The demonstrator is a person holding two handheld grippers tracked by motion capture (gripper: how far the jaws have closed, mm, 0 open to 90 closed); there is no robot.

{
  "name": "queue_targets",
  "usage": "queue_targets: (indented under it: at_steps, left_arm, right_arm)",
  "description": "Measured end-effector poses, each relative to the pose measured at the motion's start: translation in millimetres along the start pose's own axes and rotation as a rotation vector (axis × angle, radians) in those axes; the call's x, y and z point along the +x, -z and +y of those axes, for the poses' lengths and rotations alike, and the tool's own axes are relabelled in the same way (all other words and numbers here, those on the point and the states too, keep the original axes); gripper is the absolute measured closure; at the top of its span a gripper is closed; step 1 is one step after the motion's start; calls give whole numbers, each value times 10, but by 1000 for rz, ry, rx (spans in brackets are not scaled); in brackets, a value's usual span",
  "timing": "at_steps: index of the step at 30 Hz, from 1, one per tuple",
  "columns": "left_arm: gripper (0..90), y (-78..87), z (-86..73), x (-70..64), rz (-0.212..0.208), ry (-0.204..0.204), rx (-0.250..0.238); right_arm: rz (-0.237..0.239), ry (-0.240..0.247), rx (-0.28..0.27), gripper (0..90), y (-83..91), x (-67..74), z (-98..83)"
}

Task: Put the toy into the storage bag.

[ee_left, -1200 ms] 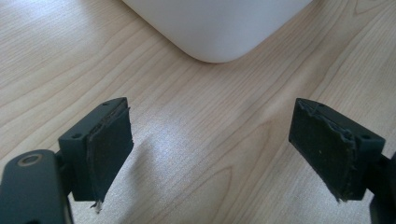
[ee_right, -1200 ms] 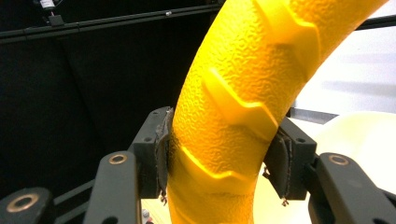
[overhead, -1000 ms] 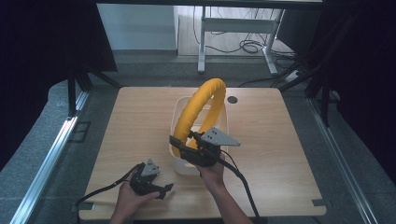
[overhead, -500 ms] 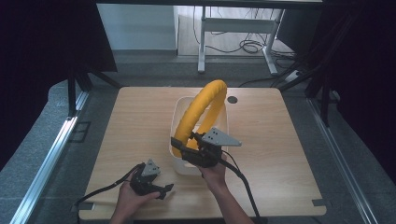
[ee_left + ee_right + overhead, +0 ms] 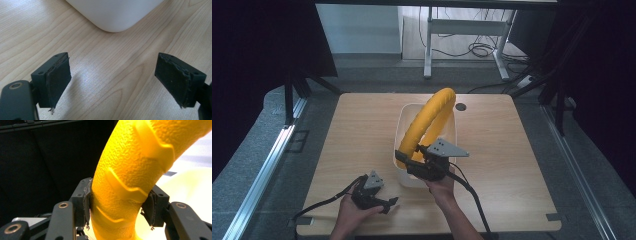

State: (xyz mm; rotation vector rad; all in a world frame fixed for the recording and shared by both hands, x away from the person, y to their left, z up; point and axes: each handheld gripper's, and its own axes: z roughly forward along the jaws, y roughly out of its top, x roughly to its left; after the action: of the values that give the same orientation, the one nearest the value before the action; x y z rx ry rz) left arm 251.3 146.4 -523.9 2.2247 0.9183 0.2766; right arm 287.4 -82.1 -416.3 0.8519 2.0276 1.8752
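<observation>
A thick yellow foam tube (image 5: pixel 428 119) curves up in an arch out of a white bin (image 5: pixel 404 120) at the table's middle. My right gripper (image 5: pixel 408 161) is shut on the tube's near lower end, above the bin's front rim. In the right gripper view both pads (image 5: pixel 86 203) press into the textured yellow tube (image 5: pixel 132 170). My left gripper (image 5: pixel 388 204) rests low near the table's front edge, left of the bin, jaws wide open with nothing between them. In the left gripper view its fingers (image 5: pixel 56 77) frame bare wood, with the bin's rounded corner (image 5: pixel 113 15) ahead.
The wooden table (image 5: pixel 362 130) has a round cable hole (image 5: pixel 460 106) behind the bin. Cables trail from both grippers off the front edge. Dark curtains flank the table, and a desk frame (image 5: pixel 462 30) stands beyond it.
</observation>
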Motion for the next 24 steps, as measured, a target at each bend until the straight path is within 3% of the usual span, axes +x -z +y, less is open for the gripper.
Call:
queue_targets:
  at_steps: [11, 16, 24]
  left_arm:
    - [135, 1, 0, 0, 0, 0, 0]
    - [135, -3, 0, 2, 0, 0, 1]
    - [135, -8, -3, -5, -2, 3, 2]
  right_arm:
    - [6, 3, 14, 463, 13, -9, 12]
    - [-11, 6, -3, 407, 59, -21, 49]
    - [-13, 11, 23, 358, 149, -55, 84]
